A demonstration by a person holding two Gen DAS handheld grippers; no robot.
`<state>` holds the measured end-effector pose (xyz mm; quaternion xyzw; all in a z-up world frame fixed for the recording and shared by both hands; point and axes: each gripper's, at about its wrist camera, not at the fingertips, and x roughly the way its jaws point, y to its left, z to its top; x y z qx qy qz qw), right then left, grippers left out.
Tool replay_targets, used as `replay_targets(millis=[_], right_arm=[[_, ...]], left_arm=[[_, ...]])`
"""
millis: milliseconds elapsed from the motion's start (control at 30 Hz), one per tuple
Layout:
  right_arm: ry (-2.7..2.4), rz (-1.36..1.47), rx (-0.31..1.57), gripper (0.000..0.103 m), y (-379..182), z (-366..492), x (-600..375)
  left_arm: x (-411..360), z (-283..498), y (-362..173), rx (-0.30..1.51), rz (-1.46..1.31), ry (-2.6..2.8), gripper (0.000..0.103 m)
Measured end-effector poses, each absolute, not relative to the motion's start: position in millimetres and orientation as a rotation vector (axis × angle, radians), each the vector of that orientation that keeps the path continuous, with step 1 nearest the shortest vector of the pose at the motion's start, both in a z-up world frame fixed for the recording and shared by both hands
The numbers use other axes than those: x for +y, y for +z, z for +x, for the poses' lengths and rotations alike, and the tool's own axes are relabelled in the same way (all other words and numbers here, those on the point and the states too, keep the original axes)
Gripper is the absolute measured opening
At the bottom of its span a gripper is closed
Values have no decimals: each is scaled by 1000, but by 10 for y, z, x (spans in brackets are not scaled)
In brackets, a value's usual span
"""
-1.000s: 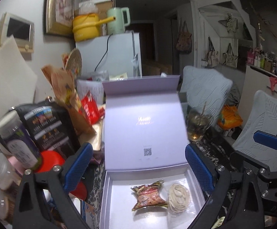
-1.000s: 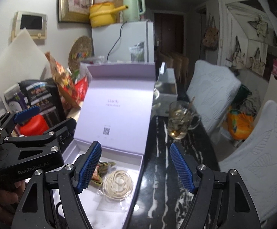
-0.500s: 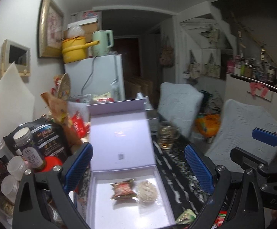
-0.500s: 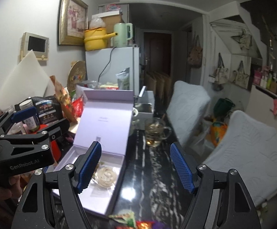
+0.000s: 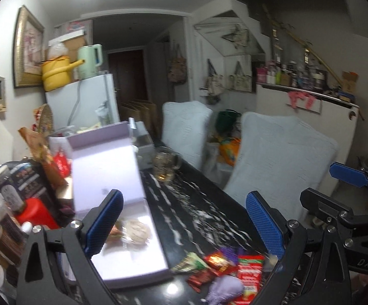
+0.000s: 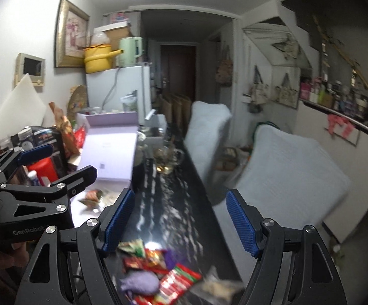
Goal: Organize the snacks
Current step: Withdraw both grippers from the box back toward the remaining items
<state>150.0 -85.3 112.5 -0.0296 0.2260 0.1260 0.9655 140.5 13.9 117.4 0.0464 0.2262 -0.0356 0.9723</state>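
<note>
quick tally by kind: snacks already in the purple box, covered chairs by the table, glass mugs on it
snacks in the purple box: 2, a reddish packet and a pale round one
covered chairs: 2
glass mugs: 1
total: 5
loose snack pile: too blurred to count

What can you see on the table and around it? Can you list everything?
box: one, pale purple, lid up, left on the table
snacks in box: two, one reddish, one pale round
loose snacks: a blurred pile, red, green and purple, near table edge
table: one, black marble
glass mug: one, clear, behind the box
red tub: one, left of the box
chairs: two, pale covers, right of the table
fridge: one, white, at the back
yellow pot: one, on the fridge
green kettle: one, on the fridge
left gripper: blue pads, open, empty
right gripper: blue pads, open, empty
</note>
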Motion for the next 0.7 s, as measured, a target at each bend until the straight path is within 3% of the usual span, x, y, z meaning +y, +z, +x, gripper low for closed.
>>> replay_targets(millis=[700], right_arm=[[91,23,613,75,228,853,-1745]], left_arm=[[-442,1081,231,685,18,-295,99]])
